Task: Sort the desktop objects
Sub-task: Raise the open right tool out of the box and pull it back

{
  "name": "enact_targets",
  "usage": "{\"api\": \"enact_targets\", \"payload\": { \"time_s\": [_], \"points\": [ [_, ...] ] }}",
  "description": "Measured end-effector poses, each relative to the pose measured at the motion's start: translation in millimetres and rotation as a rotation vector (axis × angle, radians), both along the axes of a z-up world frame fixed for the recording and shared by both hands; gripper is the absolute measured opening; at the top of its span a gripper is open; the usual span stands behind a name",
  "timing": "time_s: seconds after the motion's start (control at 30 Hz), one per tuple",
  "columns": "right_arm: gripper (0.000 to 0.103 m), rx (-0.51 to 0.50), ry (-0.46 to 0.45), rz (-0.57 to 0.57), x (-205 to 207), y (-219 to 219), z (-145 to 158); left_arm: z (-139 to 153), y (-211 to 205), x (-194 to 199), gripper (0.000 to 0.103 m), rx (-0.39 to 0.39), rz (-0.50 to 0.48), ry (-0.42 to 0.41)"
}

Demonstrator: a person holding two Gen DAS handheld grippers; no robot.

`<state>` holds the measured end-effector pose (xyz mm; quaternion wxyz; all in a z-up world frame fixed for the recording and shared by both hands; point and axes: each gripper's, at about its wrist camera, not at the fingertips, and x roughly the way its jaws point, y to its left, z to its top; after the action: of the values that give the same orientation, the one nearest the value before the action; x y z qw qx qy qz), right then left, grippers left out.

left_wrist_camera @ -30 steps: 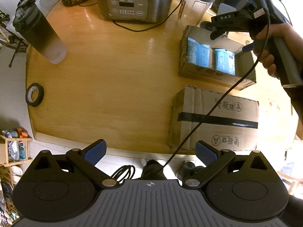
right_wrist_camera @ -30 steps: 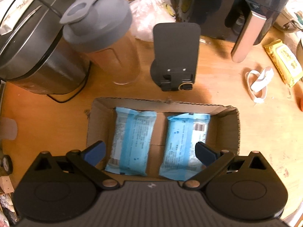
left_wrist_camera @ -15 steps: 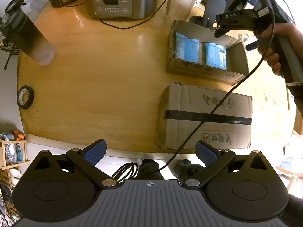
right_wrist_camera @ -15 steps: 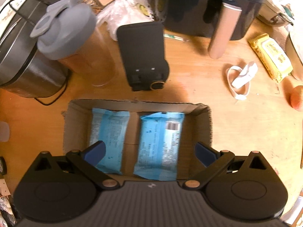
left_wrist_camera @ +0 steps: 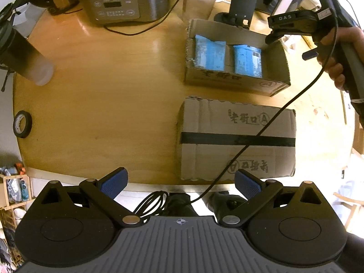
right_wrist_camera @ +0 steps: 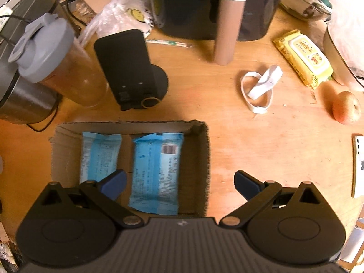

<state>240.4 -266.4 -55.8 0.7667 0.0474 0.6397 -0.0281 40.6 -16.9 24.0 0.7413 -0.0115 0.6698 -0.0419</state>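
An open cardboard box (left_wrist_camera: 276, 68) on the wooden table holds two blue packets (left_wrist_camera: 210, 53) side by side; the box (right_wrist_camera: 203, 159) and packets (right_wrist_camera: 157, 170) also show in the right wrist view. My right gripper (right_wrist_camera: 179, 182) is open and empty, above the box's right end. It appears in the left wrist view (left_wrist_camera: 293, 25), held by a hand. My left gripper (left_wrist_camera: 180, 183) is open and empty at the table's near edge, in front of a closed taped carton (left_wrist_camera: 236, 138). A yellow wipes pack (right_wrist_camera: 303, 58), a white strap (right_wrist_camera: 261, 86) and a fruit (right_wrist_camera: 345, 107) lie to the right.
A rice cooker (left_wrist_camera: 118, 0), a grey-lidded shaker bottle (right_wrist_camera: 56, 66), a black phone stand (right_wrist_camera: 129, 68) and an air fryer (right_wrist_camera: 218, 6) line the back. A dark bottle (left_wrist_camera: 25, 54) and a tape roll (left_wrist_camera: 22, 124) sit at the left. A white phone (right_wrist_camera: 358, 166) lies at far right.
My left gripper has pulled back toward the table's near edge. My right gripper has shifted right, from the box's middle to its right end. Both stay open.
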Motion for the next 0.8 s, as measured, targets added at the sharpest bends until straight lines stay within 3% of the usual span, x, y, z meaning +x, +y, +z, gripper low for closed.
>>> {"api": "enact_targets", "payload": {
  "time_s": [0.8],
  "points": [
    [0.103,-0.023,-0.007,-0.030,-16.4,-35.5,4.7,-5.6,-23.5,1.3,0.103,-0.004,-0.003,0.010]
  ]
}}
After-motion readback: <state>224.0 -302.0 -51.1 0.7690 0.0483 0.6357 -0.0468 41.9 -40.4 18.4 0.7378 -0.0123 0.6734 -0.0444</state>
